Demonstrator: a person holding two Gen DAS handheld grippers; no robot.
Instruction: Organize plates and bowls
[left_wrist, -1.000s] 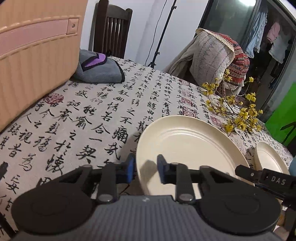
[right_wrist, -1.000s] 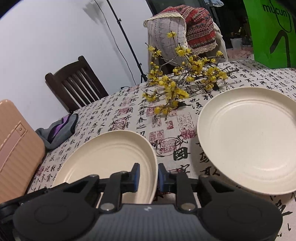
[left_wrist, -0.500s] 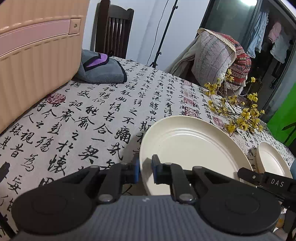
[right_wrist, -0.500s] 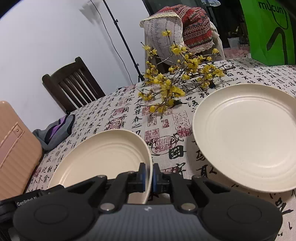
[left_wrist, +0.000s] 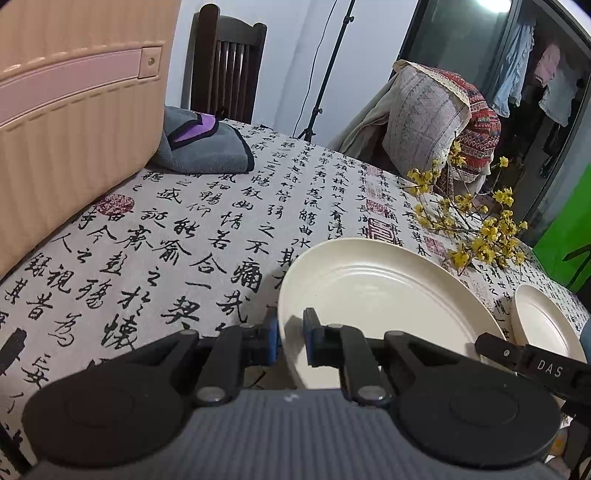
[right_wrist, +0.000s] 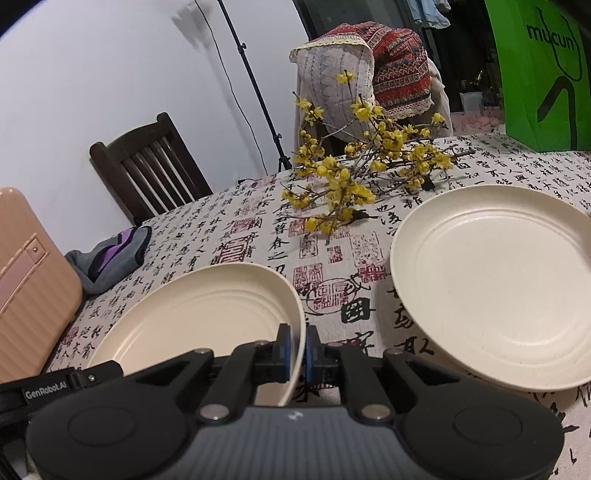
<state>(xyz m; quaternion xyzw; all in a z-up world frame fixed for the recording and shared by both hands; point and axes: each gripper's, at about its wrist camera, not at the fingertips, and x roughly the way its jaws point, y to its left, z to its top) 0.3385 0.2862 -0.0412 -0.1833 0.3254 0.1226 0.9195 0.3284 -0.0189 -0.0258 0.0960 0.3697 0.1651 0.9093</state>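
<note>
A cream plate (left_wrist: 376, 295) lies near the front of the calligraphy-print tablecloth (left_wrist: 155, 236). My left gripper (left_wrist: 291, 338) is shut on its left rim, blue pads on either side of the edge. The same plate (right_wrist: 199, 317) shows in the right wrist view, where my right gripper (right_wrist: 297, 350) is shut on its right rim. That rim looks tilted up off the cloth. A second cream plate (right_wrist: 491, 288) rests flat to the right, apart from both grippers, and it shows small at the right edge as the second plate (left_wrist: 543, 325).
A peach suitcase (left_wrist: 74, 110) stands on the table's left side, with a grey and purple cloth (left_wrist: 207, 147) beside it. Yellow flower branches (right_wrist: 354, 177) lie behind the plates. A green bag (right_wrist: 546, 74) stands far right. Chairs (right_wrist: 147, 170) ring the table.
Both grippers' jaws stood apart around the plate's rims a second ago; they have closed onto the rims. The hands have barely moved.
</note>
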